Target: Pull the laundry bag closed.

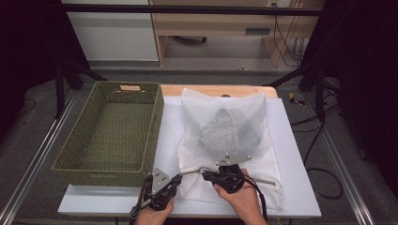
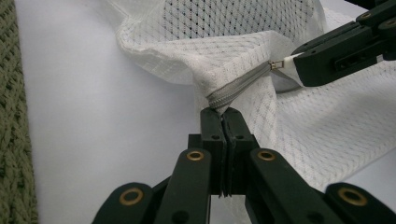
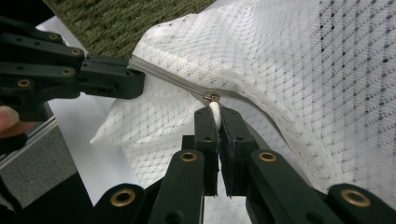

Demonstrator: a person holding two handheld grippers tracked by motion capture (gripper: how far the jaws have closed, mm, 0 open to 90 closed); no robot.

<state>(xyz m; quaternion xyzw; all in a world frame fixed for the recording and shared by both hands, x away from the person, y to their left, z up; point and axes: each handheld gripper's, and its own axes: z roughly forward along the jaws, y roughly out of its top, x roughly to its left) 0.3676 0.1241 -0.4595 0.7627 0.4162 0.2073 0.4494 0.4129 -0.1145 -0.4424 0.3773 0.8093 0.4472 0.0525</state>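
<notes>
High view shows the left gripper [image 1: 178, 176] near the front edge of the table, clenched tight on the end of the grey zipper [image 2: 243, 84] at the near left corner of the white mesh laundry bag [image 1: 225, 112]. Just to its right, the right gripper [image 1: 206, 174] is pinched shut on the small white zipper pull [image 3: 214, 111]. The two grippers sit close together, tips almost facing each other along the zipper. The bag lies flat on the white table [image 1: 300, 187], right of the middle, with its near left corner lifted a little. Grey clothes [image 1: 227, 129] show through the mesh in the bag's middle. A green woven basket [image 1: 75, 159] stands just left of the bag.
</notes>
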